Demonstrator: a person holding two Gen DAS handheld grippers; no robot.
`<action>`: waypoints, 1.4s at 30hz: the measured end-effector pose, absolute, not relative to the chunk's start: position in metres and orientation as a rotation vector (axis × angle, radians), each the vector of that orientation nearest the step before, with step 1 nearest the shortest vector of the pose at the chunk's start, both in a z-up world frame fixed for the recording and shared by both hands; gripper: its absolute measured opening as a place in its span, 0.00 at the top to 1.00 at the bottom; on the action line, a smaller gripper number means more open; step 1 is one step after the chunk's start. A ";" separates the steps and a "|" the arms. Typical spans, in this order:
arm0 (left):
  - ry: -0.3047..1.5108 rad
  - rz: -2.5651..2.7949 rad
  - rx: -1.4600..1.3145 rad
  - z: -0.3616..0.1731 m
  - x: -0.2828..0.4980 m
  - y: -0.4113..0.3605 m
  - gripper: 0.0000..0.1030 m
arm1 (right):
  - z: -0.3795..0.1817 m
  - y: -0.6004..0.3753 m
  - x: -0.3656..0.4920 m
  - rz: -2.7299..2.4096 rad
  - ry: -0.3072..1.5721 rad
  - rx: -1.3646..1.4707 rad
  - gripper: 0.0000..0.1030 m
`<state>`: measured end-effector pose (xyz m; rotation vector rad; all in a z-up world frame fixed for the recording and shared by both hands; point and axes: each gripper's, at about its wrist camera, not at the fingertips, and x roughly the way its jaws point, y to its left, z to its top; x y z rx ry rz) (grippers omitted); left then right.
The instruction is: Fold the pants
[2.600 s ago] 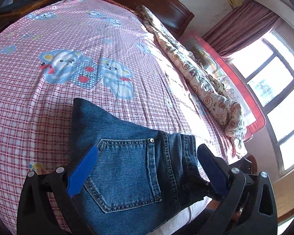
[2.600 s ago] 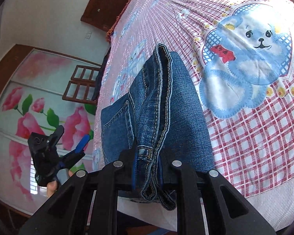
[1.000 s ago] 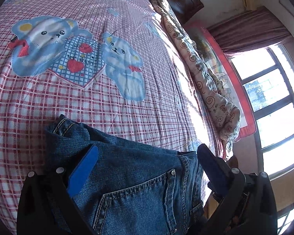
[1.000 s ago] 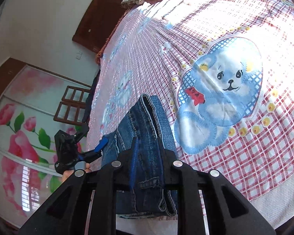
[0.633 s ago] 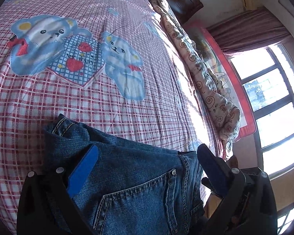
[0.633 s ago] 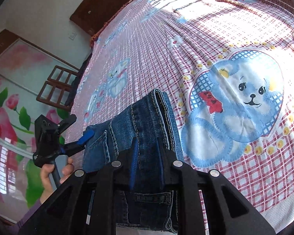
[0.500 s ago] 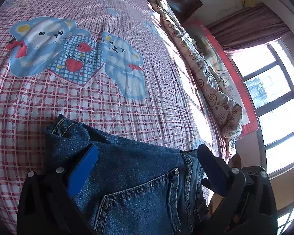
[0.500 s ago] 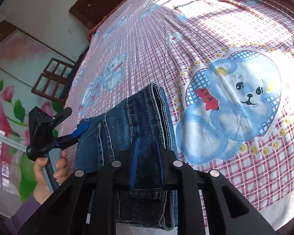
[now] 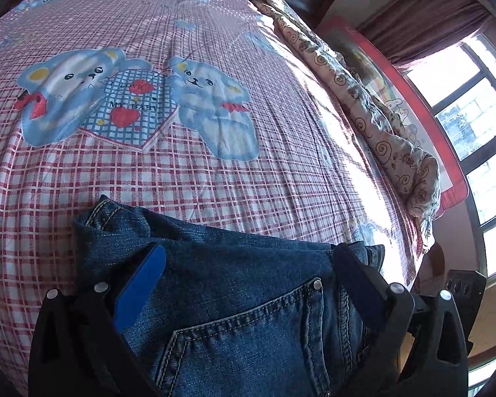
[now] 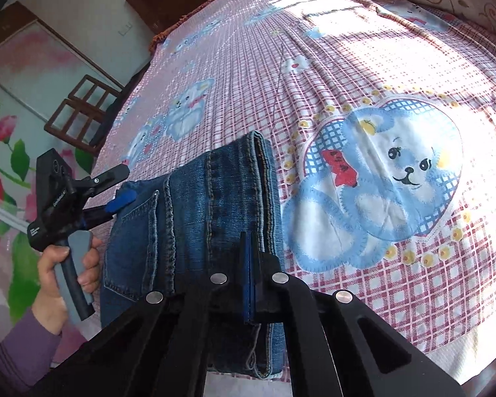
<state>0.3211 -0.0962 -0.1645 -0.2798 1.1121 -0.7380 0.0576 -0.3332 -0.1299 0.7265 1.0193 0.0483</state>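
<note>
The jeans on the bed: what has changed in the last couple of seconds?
The jeans have settled flat and folded on the bedsheet. The right gripper, which pinched their edge, has just closed its jaws fully; no cloth shows between them now. The left gripper stayed open above the pocket end.

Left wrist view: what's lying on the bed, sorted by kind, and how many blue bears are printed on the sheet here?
Jeans: 1, folded, near the bed's edge
Rolled floral quilt: 1
Large blue bears printed on the checked sheet: 2, one and another
Total: 2 things on the bed, 2 large printed bears
</note>
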 end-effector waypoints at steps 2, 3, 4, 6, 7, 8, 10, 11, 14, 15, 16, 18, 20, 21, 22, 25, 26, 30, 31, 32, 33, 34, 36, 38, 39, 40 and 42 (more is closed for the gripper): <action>1.109 -0.719 -0.247 -0.162 0.317 -0.098 0.02 | -0.128 -0.337 0.045 0.030 0.974 0.772 1.00; 1.107 -0.704 -0.223 -0.160 0.314 -0.099 0.02 | -0.125 -0.335 0.039 0.037 0.963 0.779 1.00; 1.098 -0.679 -0.196 -0.156 0.310 -0.099 0.02 | -0.124 -0.332 0.033 0.022 0.971 0.781 1.00; 1.074 -0.619 -0.134 -0.149 0.301 -0.099 0.02 | -0.120 -0.322 0.023 0.014 0.994 0.759 0.89; 1.060 -0.597 -0.107 -0.145 0.295 -0.098 0.02 | -0.118 -0.316 0.019 0.010 1.008 0.730 0.83; 1.040 -0.563 -0.070 -0.141 0.288 -0.096 0.02 | -0.116 -0.309 0.015 -0.001 1.018 0.702 0.67; 1.006 -0.526 0.001 -0.135 0.274 -0.094 0.02 | -0.117 -0.299 0.011 0.022 1.046 0.693 0.61; 1.003 -0.513 0.022 -0.133 0.267 -0.091 0.02 | -0.118 -0.295 0.009 0.017 1.056 0.685 0.61; 1.024 -0.486 0.023 -0.131 0.249 -0.079 0.02 | -0.119 -0.289 0.006 0.002 1.064 0.651 0.61; 1.041 -0.482 0.014 -0.132 0.243 -0.075 0.02 | -0.120 -0.288 0.006 -0.002 1.065 0.647 0.61; 1.055 -0.473 0.008 -0.133 0.238 -0.071 0.02 | -0.119 -0.285 0.006 -0.003 1.066 0.625 0.61; 1.074 -0.469 0.001 -0.135 0.227 -0.064 0.02 | -0.118 -0.279 0.007 0.000 1.072 0.566 0.61; 1.080 -0.454 0.003 -0.138 0.215 -0.058 0.02 | -0.119 -0.278 0.008 0.005 1.075 0.543 0.63; 1.087 -0.450 -0.001 -0.139 0.210 -0.055 0.02 | -0.119 -0.279 0.007 0.008 1.074 0.537 0.67; 1.099 -0.445 -0.006 -0.141 0.206 -0.052 0.02 | -0.120 -0.280 0.005 0.008 1.069 0.540 0.69; 1.118 -0.413 -0.010 -0.146 0.194 -0.043 0.02 | -0.123 -0.291 -0.005 0.016 1.056 0.615 0.78; 1.124 -0.408 -0.017 -0.147 0.190 -0.040 0.02 | -0.124 -0.293 -0.007 0.016 1.056 0.622 0.82; 1.132 -0.385 -0.004 -0.150 0.176 -0.034 0.02 | -0.124 -0.294 -0.020 0.016 1.052 0.642 0.82; 1.135 -0.382 -0.001 -0.150 0.173 -0.032 0.02 | -0.123 -0.294 -0.023 0.009 1.054 0.638 0.82; 1.138 -0.381 -0.005 -0.151 0.170 -0.031 0.02 | -0.124 -0.294 -0.026 -0.006 1.060 0.636 0.84; 1.142 -0.377 -0.011 -0.151 0.166 -0.029 0.02 | -0.126 -0.296 -0.029 -0.015 1.064 0.646 0.85; 1.149 -0.377 -0.021 -0.152 0.162 -0.026 0.02 | -0.126 -0.298 -0.033 -0.020 1.065 0.659 0.84; 1.164 -0.379 -0.044 -0.154 0.154 -0.020 0.02 | -0.121 -0.299 -0.039 -0.038 1.049 0.650 0.84; 1.183 -0.368 -0.059 -0.159 0.146 -0.012 0.02 | -0.113 -0.300 -0.044 0.011 1.007 0.702 0.84; 1.194 -0.365 -0.074 -0.161 0.142 -0.007 0.02 | -0.106 -0.299 -0.044 0.026 0.974 0.718 0.84; 1.206 -0.365 -0.093 -0.164 0.138 -0.001 0.02 | -0.101 -0.298 -0.043 0.041 0.950 0.723 0.84; 1.224 -0.355 -0.128 -0.167 0.129 0.010 0.02 | -0.096 -0.296 -0.035 0.116 0.912 0.779 0.84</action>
